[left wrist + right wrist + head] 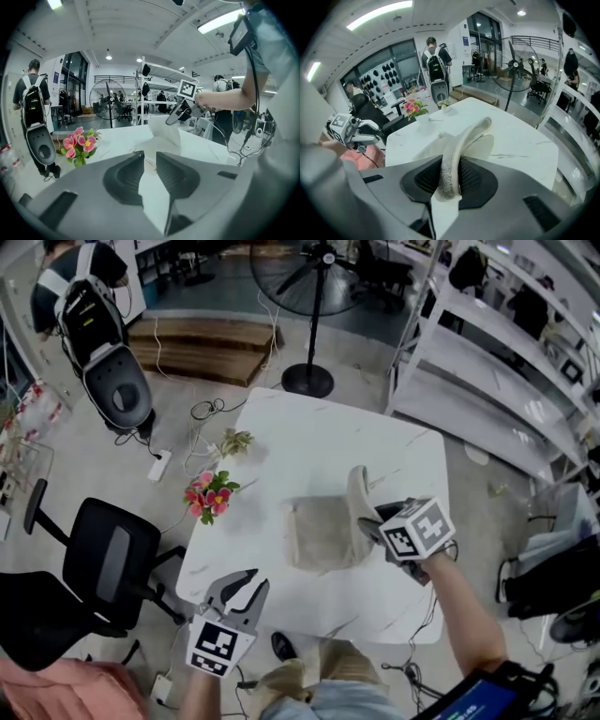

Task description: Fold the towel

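- Two grippers inspected, one towel, one fold in hand.
- My right gripper [367, 524] is clamped on the towel [319, 535]. In the right gripper view the pile of the cloth sits squeezed between both pads, with a doubled edge arching up and away from them.
- My left gripper [246, 589] carries nothing. Its jaws stand a little apart and only the white table [309, 446] shows through the gap. It hangs off the table's near-left edge, at about 7 o'clock from the towel and well apart from it.
- Most of the towel lies flat near the middle of the table. Its 3 o'clock side is raised in my right grip and stands up as a curled flap [357, 486].
- The pink flowers [211, 495] sit at 9 o'clock on the table, clear of the cloth.
- Step, in my judgement: the first fold is begun. One side is picked up but not yet laid over.
- Next move, as I judge it: carry the held side across toward 9 o'clock and set it down so that it meets the far edge squarely.
- That move calls for a steady grip until the cloth rests, and for edges kept parallel.
- The left gripper may be needed to pin or take a corner, since one grip point lets the flap sag and twist.
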`<state>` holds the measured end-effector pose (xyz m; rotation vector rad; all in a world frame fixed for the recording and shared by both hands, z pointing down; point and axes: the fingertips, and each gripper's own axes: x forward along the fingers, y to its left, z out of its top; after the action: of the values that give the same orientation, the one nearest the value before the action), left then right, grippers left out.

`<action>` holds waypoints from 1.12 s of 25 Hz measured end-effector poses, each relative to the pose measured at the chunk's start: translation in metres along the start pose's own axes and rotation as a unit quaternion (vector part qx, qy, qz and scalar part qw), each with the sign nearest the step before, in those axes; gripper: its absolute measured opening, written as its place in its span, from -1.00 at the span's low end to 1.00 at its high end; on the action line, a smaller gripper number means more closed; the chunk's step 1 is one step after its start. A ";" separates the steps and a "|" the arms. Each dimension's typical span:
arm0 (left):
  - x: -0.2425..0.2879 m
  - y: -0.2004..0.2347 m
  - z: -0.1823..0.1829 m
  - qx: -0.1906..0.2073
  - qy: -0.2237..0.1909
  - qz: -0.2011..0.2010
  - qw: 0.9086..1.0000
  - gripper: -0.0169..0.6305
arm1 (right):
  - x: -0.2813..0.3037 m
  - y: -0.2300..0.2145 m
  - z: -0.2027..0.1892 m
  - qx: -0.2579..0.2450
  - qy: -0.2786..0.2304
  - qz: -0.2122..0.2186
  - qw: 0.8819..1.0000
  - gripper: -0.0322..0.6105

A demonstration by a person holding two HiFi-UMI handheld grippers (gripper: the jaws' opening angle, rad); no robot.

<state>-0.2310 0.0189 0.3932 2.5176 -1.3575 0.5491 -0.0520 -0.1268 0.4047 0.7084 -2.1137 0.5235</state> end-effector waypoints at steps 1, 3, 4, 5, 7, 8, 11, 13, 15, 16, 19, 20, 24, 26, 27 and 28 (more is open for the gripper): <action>-0.005 0.002 -0.002 -0.002 -0.001 0.003 1.000 -0.70 | 0.007 0.006 0.002 -0.006 0.007 0.002 1.000 -0.60; -0.013 0.006 -0.006 -0.005 0.001 0.008 1.000 -0.70 | 0.024 0.017 0.003 -0.017 0.021 0.006 1.000 -0.60; -0.017 0.007 -0.008 -0.006 0.004 0.010 1.000 -0.70 | 0.033 0.022 0.003 -0.022 0.029 0.009 0.999 -0.60; -0.020 0.009 -0.011 -0.008 0.006 0.012 1.000 -0.70 | 0.041 0.028 0.003 -0.027 0.036 0.011 0.999 -0.60; -0.024 0.012 -0.016 -0.012 0.007 0.017 1.000 -0.70 | 0.057 0.038 0.001 -0.040 0.049 0.015 0.998 -0.60; -0.026 0.014 -0.018 -0.013 0.007 0.019 1.000 -0.70 | 0.064 0.043 0.001 -0.047 0.055 0.016 0.997 -0.60; -0.031 0.018 -0.025 -0.019 0.010 0.024 0.999 -0.70 | 0.081 0.057 0.001 -0.070 0.070 0.019 0.995 -0.60; -0.035 0.021 -0.029 -0.025 0.014 0.028 0.999 -0.69 | 0.087 0.064 0.003 -0.085 0.078 0.020 0.993 -0.60; -0.038 0.023 -0.033 -0.030 0.016 0.031 0.999 -0.70 | 0.091 0.069 0.005 -0.095 0.082 0.022 0.992 -0.60; -0.039 0.024 -0.034 -0.033 0.017 0.033 0.999 -0.70 | 0.092 0.072 0.006 -0.099 0.084 0.022 0.991 -0.60; -0.042 0.026 -0.038 -0.039 0.015 0.036 0.998 -0.70 | 0.100 0.075 0.006 -0.109 0.092 0.018 0.990 -0.59; -0.042 0.027 -0.039 -0.040 0.014 0.036 0.998 -0.70 | 0.103 0.076 0.006 -0.110 0.095 0.017 0.989 -0.59; -0.044 0.028 -0.041 -0.044 0.014 0.036 0.998 -0.69 | 0.121 0.081 -0.001 -0.116 0.113 0.016 0.987 -0.57; -0.044 0.029 -0.043 -0.045 0.014 0.036 0.998 -0.70 | 0.129 0.084 -0.004 -0.118 0.115 0.017 0.986 -0.57; -0.044 0.029 -0.043 -0.046 0.015 0.036 0.998 -0.70 | 0.133 0.086 -0.004 -0.117 0.112 0.020 0.987 -0.55; -0.044 0.030 -0.044 -0.047 0.016 0.035 0.998 -0.69 | 0.135 0.087 -0.005 -0.117 0.108 0.024 0.987 -0.55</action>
<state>-0.2876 0.0523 0.4147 2.3842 -1.4313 0.5232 -0.1730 -0.0989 0.5069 0.4467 -1.9507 0.3531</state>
